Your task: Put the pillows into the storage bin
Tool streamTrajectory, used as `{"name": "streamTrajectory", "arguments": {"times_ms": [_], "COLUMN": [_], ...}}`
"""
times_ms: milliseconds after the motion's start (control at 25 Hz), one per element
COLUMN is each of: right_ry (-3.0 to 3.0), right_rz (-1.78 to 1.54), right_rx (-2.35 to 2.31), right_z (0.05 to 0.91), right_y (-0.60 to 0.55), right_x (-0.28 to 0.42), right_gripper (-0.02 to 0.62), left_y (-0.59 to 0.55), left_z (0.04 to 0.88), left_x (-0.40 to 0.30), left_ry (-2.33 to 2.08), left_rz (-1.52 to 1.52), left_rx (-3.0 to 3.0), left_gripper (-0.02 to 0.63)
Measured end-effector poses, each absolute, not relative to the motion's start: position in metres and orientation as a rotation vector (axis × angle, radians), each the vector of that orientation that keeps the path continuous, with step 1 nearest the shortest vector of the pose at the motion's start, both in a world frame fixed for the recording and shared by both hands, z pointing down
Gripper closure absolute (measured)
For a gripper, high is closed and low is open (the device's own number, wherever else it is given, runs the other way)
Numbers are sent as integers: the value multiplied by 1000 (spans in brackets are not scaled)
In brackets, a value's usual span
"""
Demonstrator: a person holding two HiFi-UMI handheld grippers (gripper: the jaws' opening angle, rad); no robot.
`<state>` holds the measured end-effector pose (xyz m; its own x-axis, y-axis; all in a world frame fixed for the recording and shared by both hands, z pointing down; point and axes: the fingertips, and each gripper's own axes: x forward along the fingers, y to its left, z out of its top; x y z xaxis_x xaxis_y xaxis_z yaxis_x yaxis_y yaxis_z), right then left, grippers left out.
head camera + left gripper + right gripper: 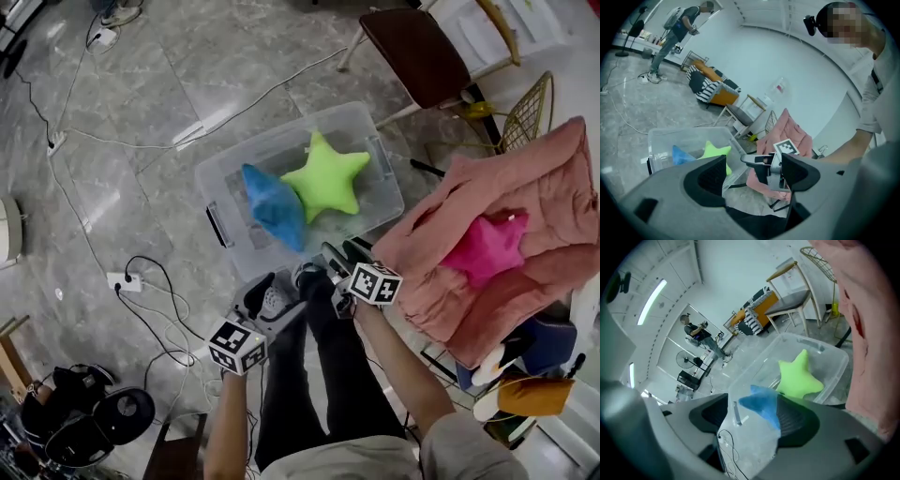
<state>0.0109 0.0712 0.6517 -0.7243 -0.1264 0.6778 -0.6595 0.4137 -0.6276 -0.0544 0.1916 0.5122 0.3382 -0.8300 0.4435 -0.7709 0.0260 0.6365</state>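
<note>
Left gripper [278,284], right gripper [345,251] abreast, jaws apart

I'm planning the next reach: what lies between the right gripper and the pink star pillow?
Only the rumpled pink quilt that the pink star pillow rests on; the head view shows nothing else between it and the right gripper.
</note>
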Motion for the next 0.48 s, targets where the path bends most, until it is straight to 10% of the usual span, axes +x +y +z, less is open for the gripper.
{"name": "streamTrajectory", "arguments": {"times_ms": [480], "right_ry": [-2254], "right_rz": [1174], "right_rx": [736], "right_z": [563], "right_y": [100], "right_x": [182], "right_gripper": [275], "left_y": [170], "left_z": [486], "left_x": [95], "left_ry": [-1165], "left_rz": [13], "left_rx": [1903], "left_gripper": [233]}}
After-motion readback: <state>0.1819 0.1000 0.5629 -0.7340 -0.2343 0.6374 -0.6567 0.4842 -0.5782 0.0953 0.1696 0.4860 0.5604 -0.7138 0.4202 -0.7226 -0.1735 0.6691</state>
